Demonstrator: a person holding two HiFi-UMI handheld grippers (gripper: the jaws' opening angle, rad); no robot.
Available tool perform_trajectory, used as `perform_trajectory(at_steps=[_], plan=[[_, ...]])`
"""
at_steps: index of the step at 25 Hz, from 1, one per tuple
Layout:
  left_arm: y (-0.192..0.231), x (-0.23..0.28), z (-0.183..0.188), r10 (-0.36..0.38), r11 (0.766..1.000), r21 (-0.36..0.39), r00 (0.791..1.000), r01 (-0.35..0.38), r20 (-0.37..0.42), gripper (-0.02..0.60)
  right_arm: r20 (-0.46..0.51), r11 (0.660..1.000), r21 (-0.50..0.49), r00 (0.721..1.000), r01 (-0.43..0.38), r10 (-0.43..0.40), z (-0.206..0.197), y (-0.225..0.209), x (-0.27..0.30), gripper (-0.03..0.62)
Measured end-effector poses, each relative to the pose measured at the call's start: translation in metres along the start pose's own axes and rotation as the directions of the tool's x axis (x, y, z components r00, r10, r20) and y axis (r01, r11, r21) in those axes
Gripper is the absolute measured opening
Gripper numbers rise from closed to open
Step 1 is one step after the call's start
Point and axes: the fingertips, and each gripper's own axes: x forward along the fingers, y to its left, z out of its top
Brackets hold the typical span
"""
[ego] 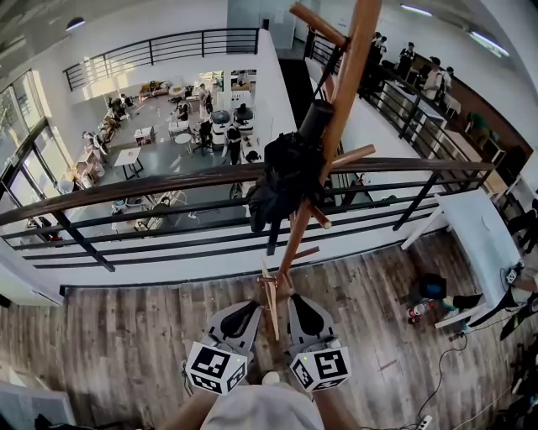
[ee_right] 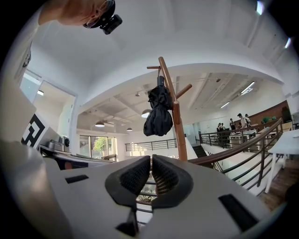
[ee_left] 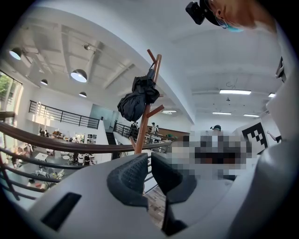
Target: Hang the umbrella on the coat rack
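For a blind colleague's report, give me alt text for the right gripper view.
A folded black umbrella hangs from an upper peg of a wooden coat rack, seen past the right gripper, jaws closed and empty. A railing runs behind.

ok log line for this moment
umbrella: hanging on rack | left hand-held gripper: shut, empty | right hand-held gripper: shut, empty

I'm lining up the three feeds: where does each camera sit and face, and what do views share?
Head view: on the person's head, facing steeply down at the coat rack; forearms, left gripper and right gripper show.
Left gripper view: on that gripper, facing along its shut jaws toward the rack; the person's head camera above.
Right gripper view: likewise, its jaws shut.
Shared: all show the black umbrella hanging on the rack.
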Motion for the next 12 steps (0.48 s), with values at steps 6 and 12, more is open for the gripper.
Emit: perform_trajectory(at_steps=[6,12], plan=[[-0.0002,0.0001,-0.0006,-0.003,1.000,-0.011,1.000,0.003,0.000,0.037,0.001,1.000,0.000,1.000,-0.002,0.002,0.0018,0.0010,0.0012,0.037],[-0.0053,0.0041,0.0029,-0.009,1.000,-0.007,1.000,0.009,0.001,0.037,0.007,1.000,0.015,1.000,0.000,-0.001,0.0045,-0.0008,0.0001,0.037]])
